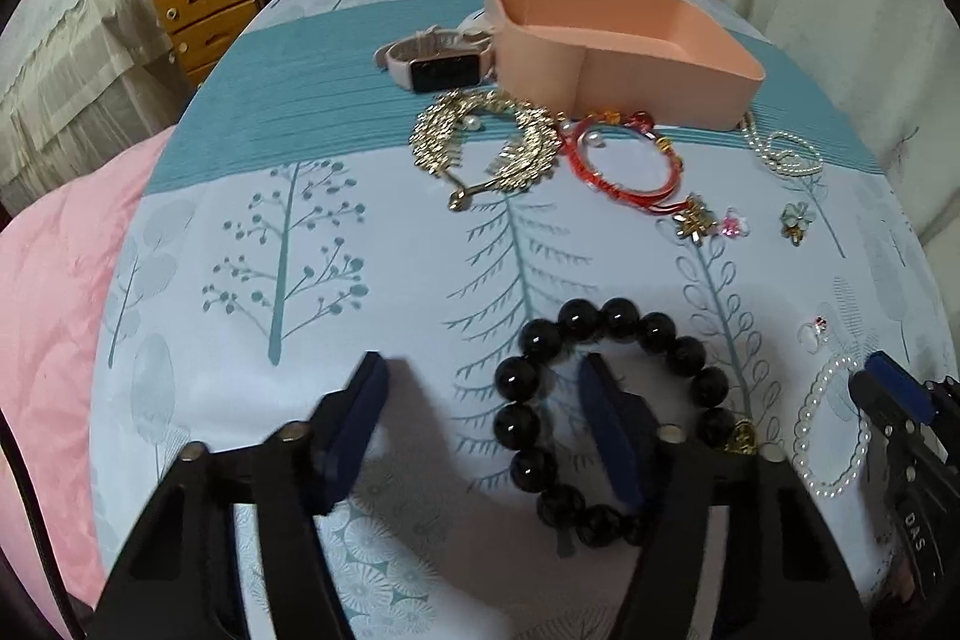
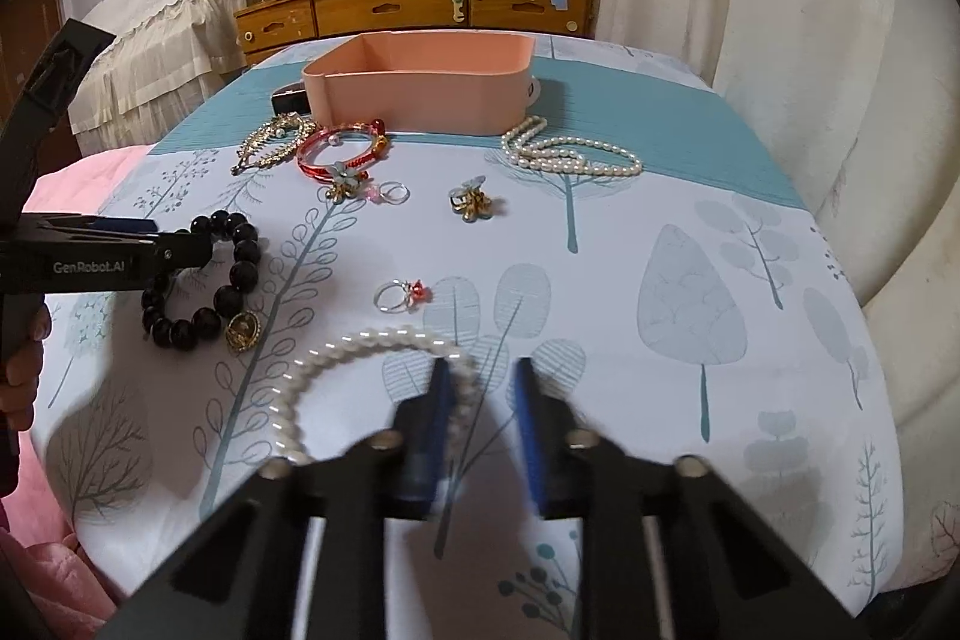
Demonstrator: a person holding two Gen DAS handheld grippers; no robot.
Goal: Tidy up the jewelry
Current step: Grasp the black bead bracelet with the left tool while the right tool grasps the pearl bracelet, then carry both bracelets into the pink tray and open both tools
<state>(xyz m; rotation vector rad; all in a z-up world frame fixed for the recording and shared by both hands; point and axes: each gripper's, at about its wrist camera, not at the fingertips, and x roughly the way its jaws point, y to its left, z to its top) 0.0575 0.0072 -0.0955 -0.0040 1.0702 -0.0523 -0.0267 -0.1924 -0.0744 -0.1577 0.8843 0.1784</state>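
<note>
A black bead bracelet [image 1: 540, 400] with a gold charm lies on the tree-print bed cover. My left gripper [image 1: 483, 364] stands open over it: one blue finger [image 1: 606, 418] is inside the loop, the other is outside to the left, and the near-left beads lie between them untouched. A white pearl bracelet [image 2: 336, 358] lies to its right. My right gripper [image 2: 482, 367] straddles the loop's right edge; its blurred pads stand narrowly apart with the strand between them. A pink open box [image 2: 420, 94] sits at the far side.
Near the box lie a watch [image 1: 441, 64], a gold necklace [image 1: 480, 142], a red bangle [image 1: 624, 160], a pearl necklace [image 2: 564, 154], earrings [image 2: 471, 202] and a ring [image 2: 399, 295]. A wooden dresser [image 2: 414, 7] and curtains stand behind. A pink quilt [image 1: 54, 310] lies left.
</note>
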